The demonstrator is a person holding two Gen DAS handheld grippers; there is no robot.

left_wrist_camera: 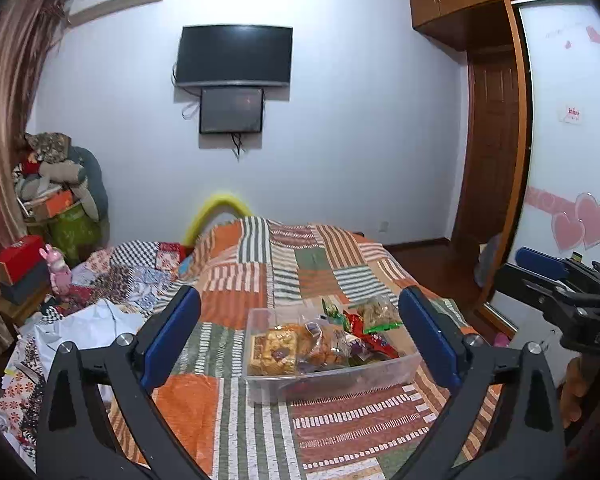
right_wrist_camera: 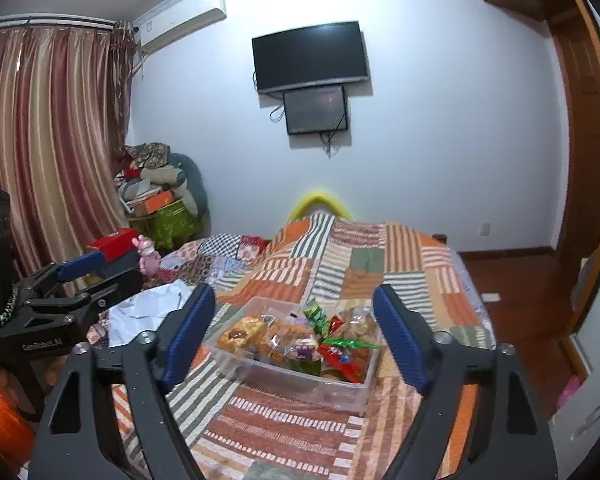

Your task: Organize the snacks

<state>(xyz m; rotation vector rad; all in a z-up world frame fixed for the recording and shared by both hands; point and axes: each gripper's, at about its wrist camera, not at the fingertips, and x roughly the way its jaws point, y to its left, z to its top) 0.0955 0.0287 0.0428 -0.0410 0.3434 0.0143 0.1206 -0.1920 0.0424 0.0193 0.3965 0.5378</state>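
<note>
Both the left gripper and right gripper are hanging spread and empty above the bed, facing the clear bin already holding the snacks.

Around the bed with its orange-and-green patchwork quilt, a dark television hangs on the pale wall beyond its foot, striped curtains fall to its left, and a wooden wardrobe rises to its right over reddish floorboards.
</note>
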